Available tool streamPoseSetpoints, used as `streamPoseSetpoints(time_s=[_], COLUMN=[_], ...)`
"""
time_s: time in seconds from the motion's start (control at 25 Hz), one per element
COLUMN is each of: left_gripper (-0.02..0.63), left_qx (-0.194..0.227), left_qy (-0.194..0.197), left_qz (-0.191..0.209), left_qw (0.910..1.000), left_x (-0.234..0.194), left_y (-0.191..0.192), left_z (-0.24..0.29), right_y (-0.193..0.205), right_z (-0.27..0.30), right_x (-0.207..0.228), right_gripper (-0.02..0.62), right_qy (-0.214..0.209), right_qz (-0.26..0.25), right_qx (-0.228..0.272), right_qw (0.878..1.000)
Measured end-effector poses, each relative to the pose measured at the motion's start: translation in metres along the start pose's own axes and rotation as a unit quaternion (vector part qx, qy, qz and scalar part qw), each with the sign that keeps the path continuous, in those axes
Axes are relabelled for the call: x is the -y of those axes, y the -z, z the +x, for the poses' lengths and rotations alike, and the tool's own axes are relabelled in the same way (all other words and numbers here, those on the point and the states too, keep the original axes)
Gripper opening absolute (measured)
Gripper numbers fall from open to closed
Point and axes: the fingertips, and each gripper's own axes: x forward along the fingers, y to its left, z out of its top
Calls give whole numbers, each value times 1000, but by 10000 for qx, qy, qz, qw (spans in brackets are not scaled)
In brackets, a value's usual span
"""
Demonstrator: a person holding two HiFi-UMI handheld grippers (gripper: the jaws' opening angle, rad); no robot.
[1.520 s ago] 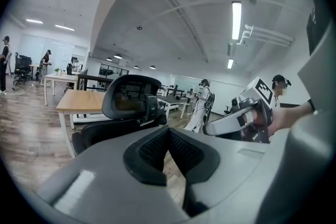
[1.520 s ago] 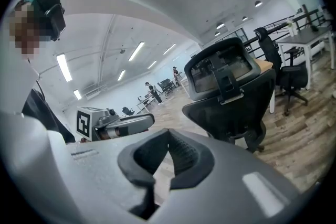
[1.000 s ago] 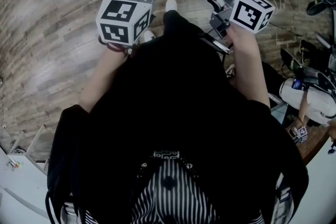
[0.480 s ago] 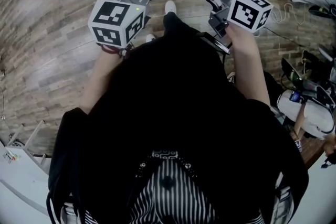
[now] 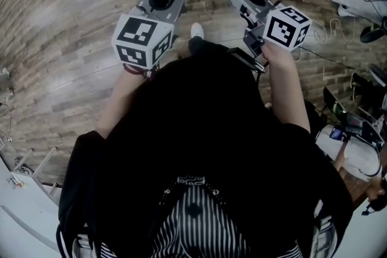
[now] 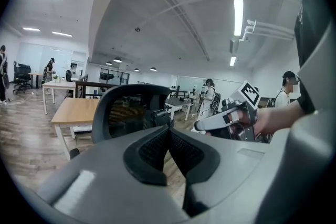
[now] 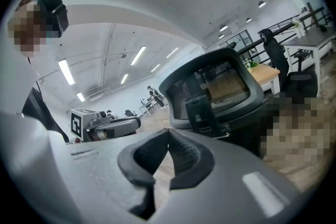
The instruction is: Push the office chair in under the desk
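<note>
Left gripper view: left gripper [image 6: 169, 126] has its jaws pressed together with nothing between them. Right gripper [image 7: 168, 131] is the same, tips meeting, empty. Both are held up in front of the person, side by side and apart, pointing at the office chair [image 6: 131, 112]. It stands just ahead on the wood floor [image 5: 66, 39] with the rear of its backrest toward the grippers. Neither gripper touches it. Past the chair stands a wooden-topped desk [image 6: 76, 109]; I cannot tell whether that is the target desk.

Handling, as a guess: the chair probably rolls and swivels readily, with some weight but easy to shove. The mesh panel would give, while the hard rim around it looks stiff — the best place to push. One closed gripper on each side of the rim should keep the seat from spinning off line.

Count: two grippers, one chair within reach, at least one more dark chair [image 7: 273, 44] far off, several desks, a few people in the background.
</note>
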Motion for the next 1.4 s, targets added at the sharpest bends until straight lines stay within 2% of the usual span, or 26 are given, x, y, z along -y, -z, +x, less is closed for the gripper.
streamPoseSetpoints(time_s=[0.28,0.76,0.96,1.0,1.08,1.16,1.36,1.4], left_gripper=[2,2,14,18,21,68,324,353], left_qx=[-216,-158,-164,-158,-151,-211,-255,-263], left_qy=[-359,-1128,-1482,-1551,-1661,-1748,-2211,-2276], left_qz=[-179,-193,-192,-205,-184,-92,-221,-221], left_qw=[9990,9933,9886,9876,9858,9843,9747,9732], left_x=[-34,-72,-88,-92,-96,-98,-126,-132], left_y=[-6,-34,-27,-26,-27,-26,-24,-25], left_z=[45,95,93,93,94,91,78,77], right_y=[-39,-98,-102,-101,-102,-103,-112,-114], right_z=[7,-6,-1,-1,-2,-1,11,13], right_x=[54,143,166,170,180,187,190,189], right_gripper=[-1,2,6,34,43,76,222,246], right_qy=[23,632,601,609,677,741,893,935], right_qz=[-109,-736,-616,-584,-519,-479,-561,-585], right_qx=[27,93,91,74,68,68,8,9], right_qw=[9999,9952,9962,9964,9963,9961,9944,9939])
